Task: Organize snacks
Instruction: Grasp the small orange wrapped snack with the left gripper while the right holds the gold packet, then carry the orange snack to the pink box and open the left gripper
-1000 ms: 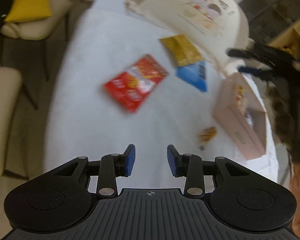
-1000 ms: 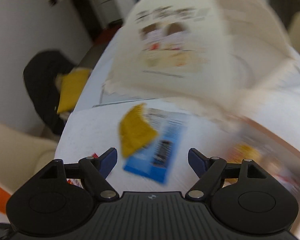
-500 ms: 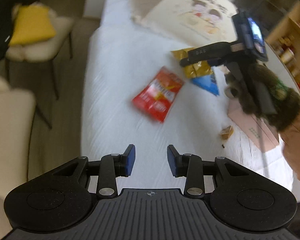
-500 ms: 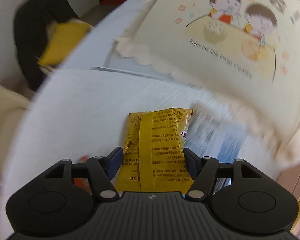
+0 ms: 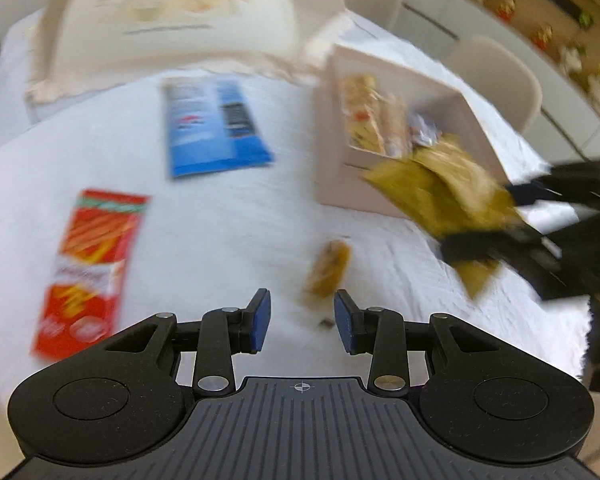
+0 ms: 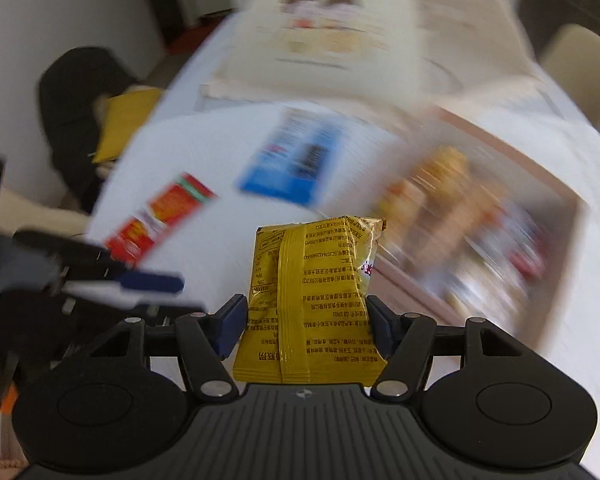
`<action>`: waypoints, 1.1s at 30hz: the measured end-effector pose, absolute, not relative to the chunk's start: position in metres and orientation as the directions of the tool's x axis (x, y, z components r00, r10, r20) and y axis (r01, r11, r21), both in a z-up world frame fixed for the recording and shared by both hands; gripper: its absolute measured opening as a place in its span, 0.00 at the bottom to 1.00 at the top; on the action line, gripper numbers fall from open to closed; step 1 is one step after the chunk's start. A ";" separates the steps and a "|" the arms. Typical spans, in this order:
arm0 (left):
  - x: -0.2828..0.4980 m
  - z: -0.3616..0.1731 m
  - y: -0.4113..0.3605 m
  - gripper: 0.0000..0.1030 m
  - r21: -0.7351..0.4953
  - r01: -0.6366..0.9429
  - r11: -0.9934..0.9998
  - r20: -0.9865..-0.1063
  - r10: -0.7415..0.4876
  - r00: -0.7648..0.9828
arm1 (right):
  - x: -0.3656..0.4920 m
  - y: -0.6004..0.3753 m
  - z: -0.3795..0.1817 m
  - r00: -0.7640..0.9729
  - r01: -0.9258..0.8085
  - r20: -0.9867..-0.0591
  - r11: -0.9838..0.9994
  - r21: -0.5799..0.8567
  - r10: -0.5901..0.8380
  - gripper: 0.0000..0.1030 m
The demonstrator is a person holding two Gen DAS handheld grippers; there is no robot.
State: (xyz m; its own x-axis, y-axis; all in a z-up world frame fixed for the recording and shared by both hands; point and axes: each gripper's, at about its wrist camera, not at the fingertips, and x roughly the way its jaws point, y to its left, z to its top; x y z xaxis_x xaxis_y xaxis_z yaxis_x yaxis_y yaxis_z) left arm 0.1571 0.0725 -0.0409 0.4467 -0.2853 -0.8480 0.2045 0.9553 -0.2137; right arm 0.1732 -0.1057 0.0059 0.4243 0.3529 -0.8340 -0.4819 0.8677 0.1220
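My right gripper (image 6: 306,326) is shut on a yellow snack bag (image 6: 312,296) and holds it above the white tablecloth, left of the pink box (image 6: 500,240) that holds several snacks. In the left wrist view the same yellow bag (image 5: 440,192) hangs in the right gripper (image 5: 496,236) beside the pink box (image 5: 404,120). My left gripper (image 5: 302,326) is open and empty, low over the cloth, with a small brown snack (image 5: 328,272) just ahead of its fingertips. A red packet (image 5: 90,268) and a blue packet (image 5: 216,124) lie flat on the cloth.
A large cream dome food cover (image 5: 172,12) with a cartoon print stands at the back of the table. Cream chairs (image 5: 496,76) stand along the far right side. A chair with a yellow cushion (image 6: 124,124) is off the table's left edge.
My right gripper has closed on the yellow bag, lifted it and carried it right toward the pink box. My left gripper has swung right and down toward the small brown snack.
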 end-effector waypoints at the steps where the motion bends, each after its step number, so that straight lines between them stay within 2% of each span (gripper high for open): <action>1: 0.164 -0.046 0.063 0.38 -0.195 0.212 0.958 -0.857 -0.271 0.439 | 0.165 -0.119 0.004 0.440 -0.457 -0.837 0.883 0.104 0.326 0.62; 6: 0.186 -0.067 0.028 0.37 -0.136 0.241 0.961 -0.890 -0.226 0.396 | 0.128 -0.165 -0.012 0.433 -0.350 -0.853 0.926 0.139 0.292 0.62; 9: 0.184 -0.070 0.021 0.29 -0.118 0.256 0.960 -0.896 -0.214 0.388 | 0.109 -0.177 -0.023 0.438 -0.304 -0.858 0.943 0.138 0.267 0.62; 13: 0.168 -0.064 0.024 0.26 -0.195 0.270 0.943 -0.890 -0.286 0.355 | 0.094 -0.182 -0.034 0.421 -0.260 -0.864 0.949 0.177 0.277 0.62; 17: 0.143 -0.052 0.019 0.25 -0.189 0.315 0.930 -0.883 -0.301 0.359 | 0.083 -0.183 -0.033 0.426 -0.228 -0.862 0.955 0.190 0.274 0.62; 22: 0.116 -0.034 0.024 0.25 -0.257 0.346 0.903 -0.866 -0.374 0.332 | 0.072 -0.178 -0.024 0.449 -0.209 -0.859 0.964 0.164 0.244 0.62; 27: 0.113 0.018 0.030 0.24 -0.369 0.384 0.847 -0.762 -0.512 0.397 | 0.061 -0.180 -0.004 0.490 -0.198 -0.840 0.968 0.153 0.233 0.63; 33: 0.163 0.121 0.009 0.25 -0.304 0.489 0.817 -0.583 -0.566 0.583 | 0.052 -0.181 0.028 0.570 -0.205 -0.784 0.967 0.154 0.246 0.63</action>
State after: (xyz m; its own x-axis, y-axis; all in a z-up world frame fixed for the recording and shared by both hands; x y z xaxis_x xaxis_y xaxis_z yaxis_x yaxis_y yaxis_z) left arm 0.1629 0.0093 0.1206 0.5828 -0.5657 -0.5833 0.4892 0.8174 -0.3040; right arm 0.0516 -0.1813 0.0277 0.5698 0.2456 -0.7843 -0.2046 0.9666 0.1540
